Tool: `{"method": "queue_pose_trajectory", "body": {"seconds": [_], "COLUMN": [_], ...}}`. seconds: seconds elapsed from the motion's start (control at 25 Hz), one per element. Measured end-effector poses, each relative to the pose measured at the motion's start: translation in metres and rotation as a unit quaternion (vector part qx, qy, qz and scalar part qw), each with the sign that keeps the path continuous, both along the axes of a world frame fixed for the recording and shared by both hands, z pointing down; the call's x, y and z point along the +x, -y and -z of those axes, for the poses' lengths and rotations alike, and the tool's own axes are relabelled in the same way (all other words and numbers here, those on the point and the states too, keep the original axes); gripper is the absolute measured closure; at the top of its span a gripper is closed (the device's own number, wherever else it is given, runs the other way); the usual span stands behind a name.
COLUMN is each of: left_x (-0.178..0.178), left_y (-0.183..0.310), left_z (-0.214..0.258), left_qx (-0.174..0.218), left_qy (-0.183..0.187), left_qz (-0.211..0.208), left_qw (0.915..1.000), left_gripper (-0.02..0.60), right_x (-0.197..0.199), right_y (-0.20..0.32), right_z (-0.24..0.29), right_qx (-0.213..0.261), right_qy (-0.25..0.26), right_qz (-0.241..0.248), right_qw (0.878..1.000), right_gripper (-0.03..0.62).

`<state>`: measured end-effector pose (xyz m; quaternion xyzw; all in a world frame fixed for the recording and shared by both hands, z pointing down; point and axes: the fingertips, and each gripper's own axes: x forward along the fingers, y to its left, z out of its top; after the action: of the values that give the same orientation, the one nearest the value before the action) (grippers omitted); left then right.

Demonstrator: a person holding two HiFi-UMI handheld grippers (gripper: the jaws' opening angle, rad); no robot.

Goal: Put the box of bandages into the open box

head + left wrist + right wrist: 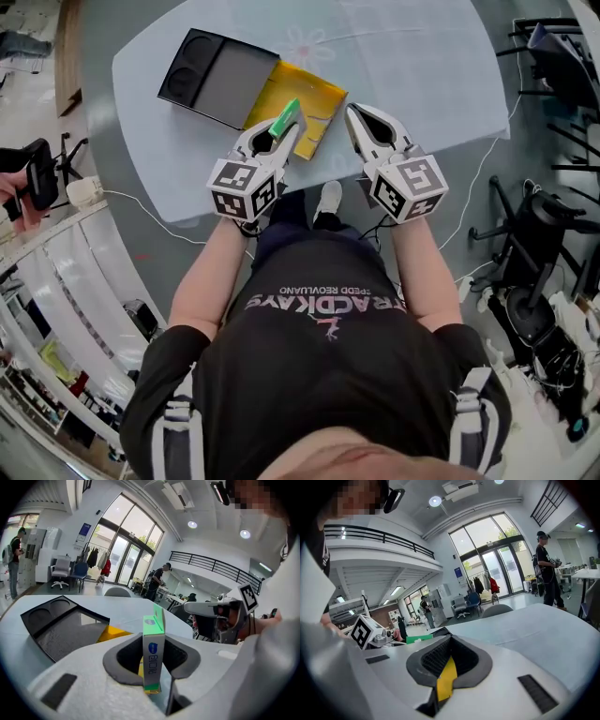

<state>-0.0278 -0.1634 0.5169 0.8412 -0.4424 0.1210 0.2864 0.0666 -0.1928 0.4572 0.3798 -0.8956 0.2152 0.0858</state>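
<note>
Carrying the bandage box toward the open box, drop not yet made

Across the pale counter (422,56), the black open box (230,80) lies at the far left with nothing in its compartments, and a yellow panel (314,94) sits against its near side. The left hand-held gripper (279,131) is clamped on the green box of bandages (153,651), held upright on its narrow edge over the near part of the yellow panel and short of the black compartments. The right hand-held gripper (356,114) hovers just beside that panel's right corner with its jaws drawn together. A sliver of yellow shows in the slit, but whether it nips the panel I cannot tell. So the pickup looks done. What is left is carrying the box over a compartment, lowering it and releasing.
</note>
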Motion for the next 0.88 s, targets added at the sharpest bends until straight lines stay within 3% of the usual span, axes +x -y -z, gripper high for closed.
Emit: {"method": "queue_pose_trajectory", "body": {"seconds": [0.44, 0.88], "left_x": [0.002, 0.029], "left_y": [0.022, 0.033], "left_z": [-0.050, -0.085], "left_qx": [-0.060, -0.118], "left_qy": [0.001, -0.005], "left_qz": [-0.034, -0.090], "left_qw": [0.9976, 0.9889], "left_gripper": [0.481, 0.480], "right_x": [-0.008, 0.003], "right_y": [0.019, 0.031], "right_z": [-0.033, -0.055], "right_qx": [-0.039, -0.067], "right_qy": [-0.005, -0.001], "right_qz": [-0.024, -0.056], "right_qw": [0.999, 0.996], "right_gripper": [0.583, 0.583]}}
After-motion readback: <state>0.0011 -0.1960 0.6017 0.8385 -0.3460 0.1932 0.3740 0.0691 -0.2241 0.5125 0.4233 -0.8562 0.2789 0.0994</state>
